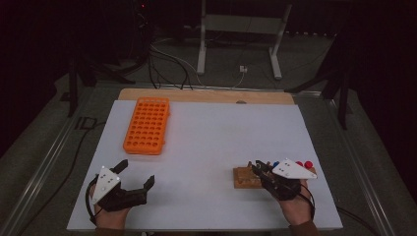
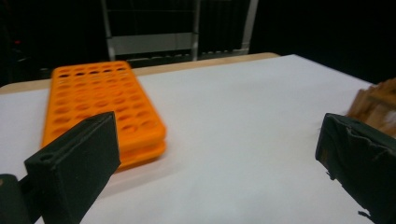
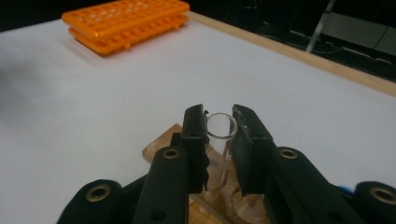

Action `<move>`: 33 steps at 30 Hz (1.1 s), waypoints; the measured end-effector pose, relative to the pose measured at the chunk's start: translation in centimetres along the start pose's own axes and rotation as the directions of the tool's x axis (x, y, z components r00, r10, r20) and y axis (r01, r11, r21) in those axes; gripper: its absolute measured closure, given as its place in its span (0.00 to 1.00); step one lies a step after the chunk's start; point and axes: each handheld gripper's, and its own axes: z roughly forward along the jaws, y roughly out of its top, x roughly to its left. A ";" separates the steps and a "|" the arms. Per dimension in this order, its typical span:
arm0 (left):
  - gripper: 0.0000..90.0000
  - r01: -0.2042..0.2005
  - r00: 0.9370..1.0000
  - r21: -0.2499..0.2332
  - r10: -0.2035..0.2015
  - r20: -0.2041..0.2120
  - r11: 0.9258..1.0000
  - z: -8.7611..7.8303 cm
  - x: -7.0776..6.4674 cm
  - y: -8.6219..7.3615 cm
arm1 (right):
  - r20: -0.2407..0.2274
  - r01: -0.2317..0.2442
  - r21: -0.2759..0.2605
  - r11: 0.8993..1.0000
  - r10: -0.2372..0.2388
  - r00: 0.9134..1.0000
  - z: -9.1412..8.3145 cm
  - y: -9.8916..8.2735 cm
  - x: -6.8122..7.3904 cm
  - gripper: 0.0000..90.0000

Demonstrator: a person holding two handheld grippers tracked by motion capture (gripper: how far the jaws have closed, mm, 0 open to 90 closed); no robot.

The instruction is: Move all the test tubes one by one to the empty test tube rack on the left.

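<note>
The lower part of the clear tube (image 3: 219, 154) is hidden between the right gripper (image 3: 218, 140) and the wooden block (image 3: 161, 147) — its bottom end cannot be made out. In the high view, small red and blue things (image 1: 304, 163) behind that gripper's grey plate are mostly covered — too small to identify.

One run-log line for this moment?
right gripper: shut on glass tube at wooden block | left gripper: open, empty | orange rack: empty

Left claw (image 1: 135, 173) and right claw (image 3: 219, 140): black bodies, flat rectangular padded jaws, brass-ringed screw holes along the arms. A pale three-cornered plate tops each. Black cables trail at the wrists. Brown sleeve cuffs.
</note>
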 end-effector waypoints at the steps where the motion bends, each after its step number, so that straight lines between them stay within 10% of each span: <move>1: 0.01 0.001 1.000 0.006 -0.002 0.014 1.000 0.2 -0.2 0.3 | -0.005 -0.008 -0.007 1.000 0.008 1.000 -0.2 0.3 -0.2 0.85; 14: 0.04 -0.082 0.981 0.007 0.080 0.178 0.997 5.0 -4.7 3.7 | -0.036 0.013 -0.051 0.999 -0.015 0.999 -1.3 4.0 -0.4 0.85; 19: 0.08 -0.131 0.960 0.020 0.122 0.254 0.991 7.6 -7.1 4.3 | -0.072 0.001 -0.050 0.999 -0.005 0.997 -0.5 4.4 0.0 0.85; 24: 0.19 -0.168 0.922 0.034 0.145 0.359 0.985 10.0 -9.7 4.5 | -0.119 -0.010 -0.046 0.999 0.005 0.993 0.5 4.8 0.8 0.85; 33: 0.44 -0.179 0.906 0.065 0.139 0.400 0.982 12.6 -13.2 4.3 | -0.206 -0.025 -0.035 0.999 0.017 0.978 2.1 5.0 2.3 0.85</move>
